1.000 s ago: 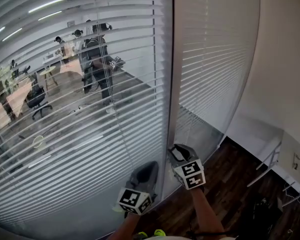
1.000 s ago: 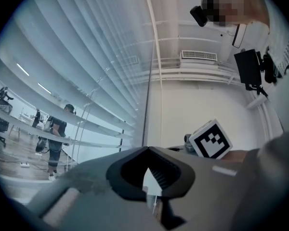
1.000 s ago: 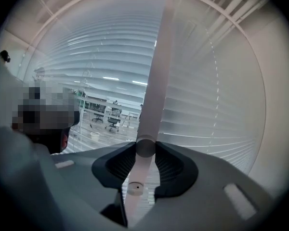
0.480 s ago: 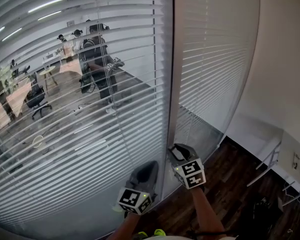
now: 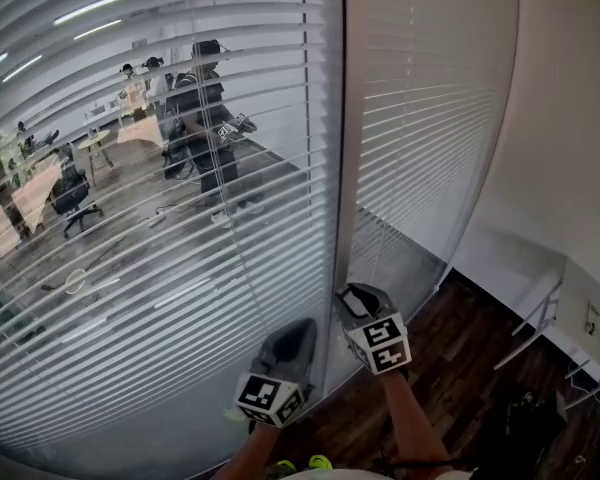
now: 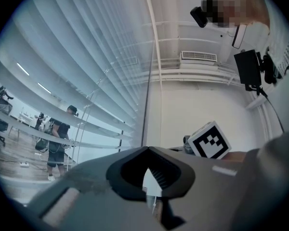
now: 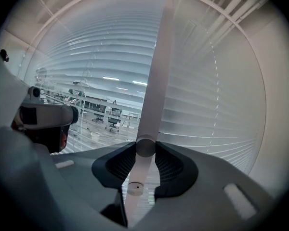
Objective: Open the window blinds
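Slats of the white slatted window blinds [image 5: 180, 268] fill most of the head view. They hang in two panels on a curved glass wall, with a white upright frame post [image 5: 342, 148] between them. On the wider panel, left of the post, the slats are tilted enough for us to look through. The narrower panel [image 5: 430, 118], right of the post, shows little behind it.

Low in the view, near the foot of the post, we hold both tools side by side. The right hand-held gripper [image 5: 358, 296] points up at the blinds. In the right gripper view its dark ribbed jaws are closed on a white round rod [image 7: 140, 163]. Above them a white bar runs on upward between the two panels, and we cannot tell whether that is the rod or the post.

The left hand-held gripper [image 5: 300, 330] sits just beside the right one, lower and to the left. In the left gripper view its jaw tips meet, and we cannot tell whether anything thin is caught between them.

Through the slats we see an office with a standing person in dark clothes [image 5: 205, 118], a black wheeled office chair [image 5: 72, 193] and light wooden worktops [image 5: 35, 190]. Dark wooden floor [image 5: 460, 368] lies below the narrower panel.
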Demonstrator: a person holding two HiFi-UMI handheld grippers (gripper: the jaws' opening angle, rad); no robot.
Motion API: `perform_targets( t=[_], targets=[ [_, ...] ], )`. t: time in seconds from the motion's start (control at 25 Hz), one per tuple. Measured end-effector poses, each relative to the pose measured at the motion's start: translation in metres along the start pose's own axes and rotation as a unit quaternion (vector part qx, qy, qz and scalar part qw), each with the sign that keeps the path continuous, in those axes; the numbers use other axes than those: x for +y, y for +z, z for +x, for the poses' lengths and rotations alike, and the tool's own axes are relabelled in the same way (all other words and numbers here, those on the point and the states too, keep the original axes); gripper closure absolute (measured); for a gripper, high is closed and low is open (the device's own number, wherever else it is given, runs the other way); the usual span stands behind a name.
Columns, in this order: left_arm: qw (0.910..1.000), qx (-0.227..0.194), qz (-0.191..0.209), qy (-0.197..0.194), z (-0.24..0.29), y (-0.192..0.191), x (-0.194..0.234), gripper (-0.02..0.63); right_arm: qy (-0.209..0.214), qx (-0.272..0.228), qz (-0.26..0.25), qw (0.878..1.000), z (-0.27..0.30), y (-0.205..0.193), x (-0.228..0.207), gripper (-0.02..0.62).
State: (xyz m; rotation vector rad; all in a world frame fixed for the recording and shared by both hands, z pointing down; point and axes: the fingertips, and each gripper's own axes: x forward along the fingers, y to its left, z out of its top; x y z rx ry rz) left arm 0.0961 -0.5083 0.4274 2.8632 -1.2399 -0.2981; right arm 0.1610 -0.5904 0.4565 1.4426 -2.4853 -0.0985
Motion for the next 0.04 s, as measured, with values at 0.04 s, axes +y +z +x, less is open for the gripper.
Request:
perform_targets(
  t=[0.04],
  targets=[
    [1.0000,-0.001,0.000,0.000,0.0000,0.0001,0.0002,0.614,0.000,0.000,0.001,1.000,-0.0002,0.0012,0.0004,0.466]
  ],
)
